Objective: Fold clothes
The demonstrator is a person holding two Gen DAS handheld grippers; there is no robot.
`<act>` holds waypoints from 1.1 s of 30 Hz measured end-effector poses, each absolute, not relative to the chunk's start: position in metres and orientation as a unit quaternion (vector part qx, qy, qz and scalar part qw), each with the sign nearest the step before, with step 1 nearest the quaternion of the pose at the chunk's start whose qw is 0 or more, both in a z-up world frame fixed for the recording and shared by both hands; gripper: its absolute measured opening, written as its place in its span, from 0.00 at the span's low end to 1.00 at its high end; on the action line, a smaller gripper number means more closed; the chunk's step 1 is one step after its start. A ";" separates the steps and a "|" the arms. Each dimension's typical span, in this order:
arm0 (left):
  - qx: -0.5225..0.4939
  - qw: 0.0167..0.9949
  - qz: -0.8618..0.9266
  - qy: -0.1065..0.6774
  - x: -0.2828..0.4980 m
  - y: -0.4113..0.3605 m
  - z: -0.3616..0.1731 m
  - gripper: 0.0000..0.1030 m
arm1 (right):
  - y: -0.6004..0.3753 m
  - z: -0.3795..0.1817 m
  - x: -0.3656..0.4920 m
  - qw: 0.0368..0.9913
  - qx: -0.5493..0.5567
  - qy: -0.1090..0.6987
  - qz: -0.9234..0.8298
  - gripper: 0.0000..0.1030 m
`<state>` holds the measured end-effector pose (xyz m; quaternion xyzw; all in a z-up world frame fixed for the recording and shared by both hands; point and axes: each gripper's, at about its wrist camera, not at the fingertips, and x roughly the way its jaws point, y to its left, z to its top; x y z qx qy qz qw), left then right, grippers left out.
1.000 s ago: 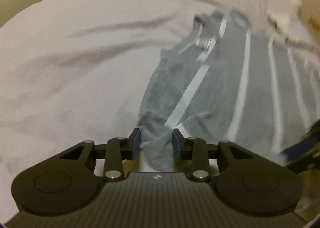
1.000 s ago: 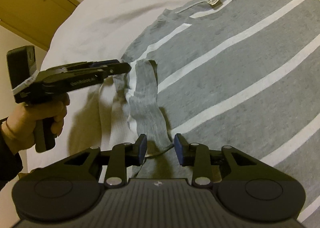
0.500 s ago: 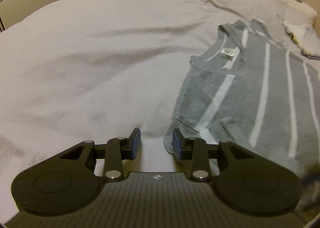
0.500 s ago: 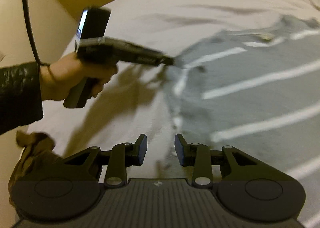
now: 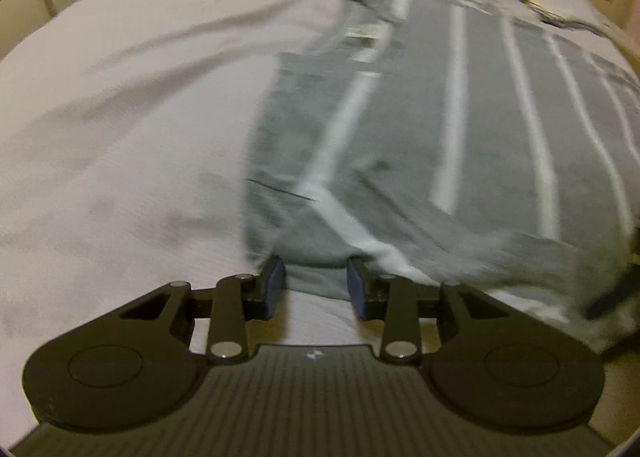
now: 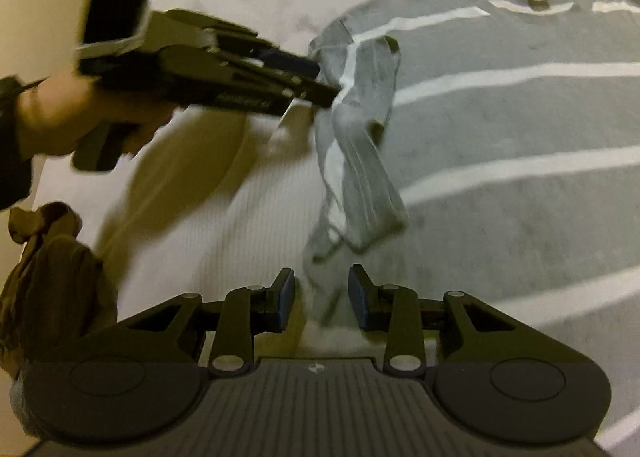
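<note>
Two grippers flank grey striped shirt (image 6: 500,117) sleeve.

The shirt (image 6: 500,129) is mid-grey, crossed by thin white stripes, with a small pale label at its neck. The bedcover (image 5: 120,137) under it is a plain off-white, faintly ribbed in texture. Both grippers are black, the left gripper (image 5: 316,285) and the right gripper (image 6: 320,293) alike, each with dark blue pads (image 5: 274,285) on the fingers. A crumpled brown cloth (image 6: 48,269) lies at the bed's edge. The person's sleeve (image 6: 12,161) is black.
</note>
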<state>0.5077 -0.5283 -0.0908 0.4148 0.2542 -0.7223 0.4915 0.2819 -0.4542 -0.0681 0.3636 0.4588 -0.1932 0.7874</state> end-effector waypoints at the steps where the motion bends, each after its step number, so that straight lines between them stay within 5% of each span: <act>1: 0.413 0.505 -0.714 0.255 0.513 -0.532 -0.091 0.33 | -0.455 -0.066 0.281 0.787 0.364 0.459 -0.193 0.32; 9: 0.382 0.542 -0.697 0.270 0.546 -0.525 -0.068 0.30 | -0.475 -0.038 0.307 0.839 0.305 0.409 -0.189 0.32; 14: 0.361 0.532 -0.719 0.263 0.518 -0.495 -0.054 0.30 | -0.526 -0.081 0.310 0.806 0.354 0.414 -0.231 0.29; 22: 0.366 0.492 -0.747 0.258 0.431 -0.450 -0.062 0.33 | -0.551 -0.065 0.278 0.814 0.326 0.397 -0.273 0.29; 33: 0.355 0.568 -0.658 0.344 0.422 -0.423 -0.082 0.31 | -0.567 -0.067 0.317 0.848 0.277 0.400 -0.208 0.30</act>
